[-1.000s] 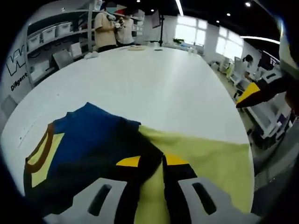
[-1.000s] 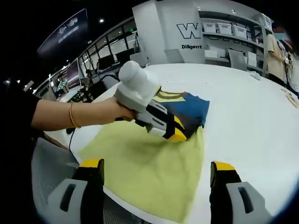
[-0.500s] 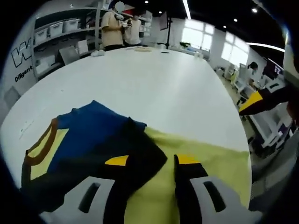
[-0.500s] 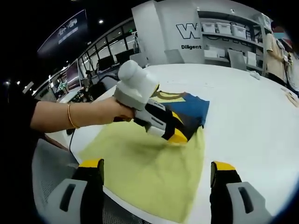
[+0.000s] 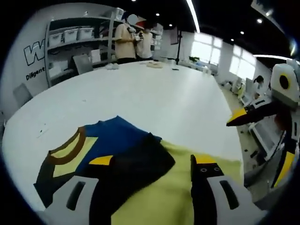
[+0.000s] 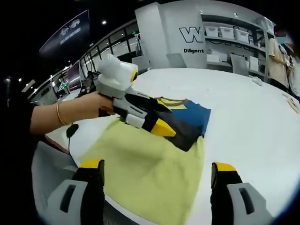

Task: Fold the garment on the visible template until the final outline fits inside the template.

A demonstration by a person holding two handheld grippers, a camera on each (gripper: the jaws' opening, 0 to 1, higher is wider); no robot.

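So the shirt (image 6: 180, 122) is folded up, blue and black with a yellow collar patch, lying on the far end of the yellow template (image 6: 150, 173) on the white table (image 6: 243, 112), around 12 o'clock from the right gripper (image 6: 157, 171), whose jaws are spread wide and empty. The left gripper (image 6: 159, 123) hangs over the shirt at about 11 o'clock, jaws apart, holding nothing. A hand (image 6: 91, 104) grips it.

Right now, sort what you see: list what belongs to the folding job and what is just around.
Job:
garment, folded, dark blue
yellow template under it
left gripper, open, above the garment
right gripper, open

Around:
white table
shelves with bins
people standing at the far end
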